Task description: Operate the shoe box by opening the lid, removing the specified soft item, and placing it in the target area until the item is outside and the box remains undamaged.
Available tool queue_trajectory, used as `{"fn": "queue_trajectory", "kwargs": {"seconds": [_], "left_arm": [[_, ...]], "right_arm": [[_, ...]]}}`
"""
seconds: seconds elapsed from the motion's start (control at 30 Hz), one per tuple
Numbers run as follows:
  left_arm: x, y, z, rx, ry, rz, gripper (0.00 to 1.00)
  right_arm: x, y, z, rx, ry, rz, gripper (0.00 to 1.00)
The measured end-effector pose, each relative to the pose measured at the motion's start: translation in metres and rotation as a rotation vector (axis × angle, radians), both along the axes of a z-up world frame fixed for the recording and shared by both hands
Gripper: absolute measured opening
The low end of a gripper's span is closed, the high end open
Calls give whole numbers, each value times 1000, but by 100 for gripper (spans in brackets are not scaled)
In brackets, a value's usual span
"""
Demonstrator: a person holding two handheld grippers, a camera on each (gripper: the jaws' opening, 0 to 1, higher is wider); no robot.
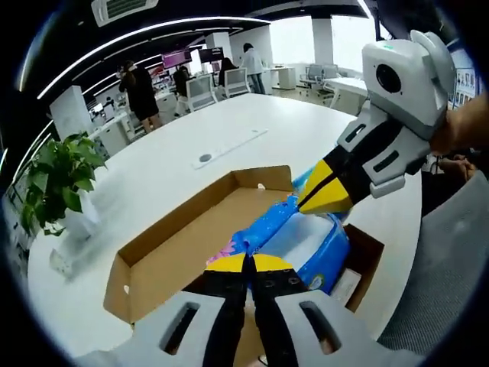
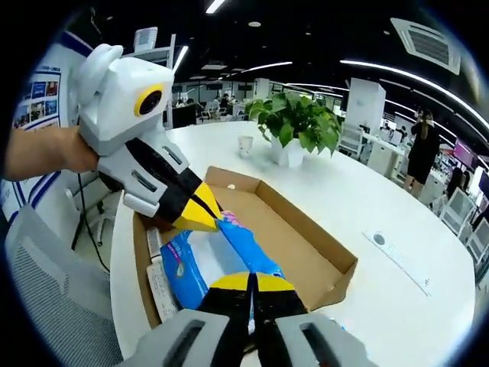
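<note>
An open cardboard shoe box [image 1: 164,245] [image 2: 306,237] lies on the white table [image 1: 153,172] [image 2: 359,191]. A soft blue plastic pack [image 1: 321,245] [image 2: 191,264] sits at the box's near end, partly lifted. My left gripper [image 1: 248,264] is shut on one edge of the pack; in the right gripper view it reaches in from the left [image 2: 202,216], held by a hand. My right gripper [image 2: 250,281] is shut on the opposite edge, and in the left gripper view it comes in from the right [image 1: 325,200]. White slips lie beside the pack in the box.
A potted plant [image 1: 57,180] [image 2: 294,122] and a paper cup [image 2: 244,145] stand near one end of the table. A round cable port [image 1: 205,158] [image 2: 380,238] is set in the tabletop. A grey chair [image 2: 53,298] stands at the table's edge. People stand among desks far behind.
</note>
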State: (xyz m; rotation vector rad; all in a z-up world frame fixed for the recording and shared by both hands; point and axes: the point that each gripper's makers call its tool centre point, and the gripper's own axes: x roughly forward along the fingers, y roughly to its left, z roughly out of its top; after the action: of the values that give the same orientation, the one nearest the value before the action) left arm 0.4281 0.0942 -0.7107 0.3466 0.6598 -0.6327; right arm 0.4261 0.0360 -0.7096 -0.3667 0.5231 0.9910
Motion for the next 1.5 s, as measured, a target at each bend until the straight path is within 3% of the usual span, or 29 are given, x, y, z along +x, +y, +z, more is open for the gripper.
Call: {"fn": "queue_trajectory", "kwargs": {"seconds": [0.6, 1.13, 1.5], "left_arm": [[3, -16, 32, -25, -20, -23, 0], [4, -57, 43, -47, -9, -98, 0], [3, -96, 43, -55, 0, -167, 0]], "right_arm": [[5, -15, 40, 41, -64, -21, 0], [7, -55, 55, 64, -72, -82, 0], [8, -94, 56, 56, -74, -137, 0]]}}
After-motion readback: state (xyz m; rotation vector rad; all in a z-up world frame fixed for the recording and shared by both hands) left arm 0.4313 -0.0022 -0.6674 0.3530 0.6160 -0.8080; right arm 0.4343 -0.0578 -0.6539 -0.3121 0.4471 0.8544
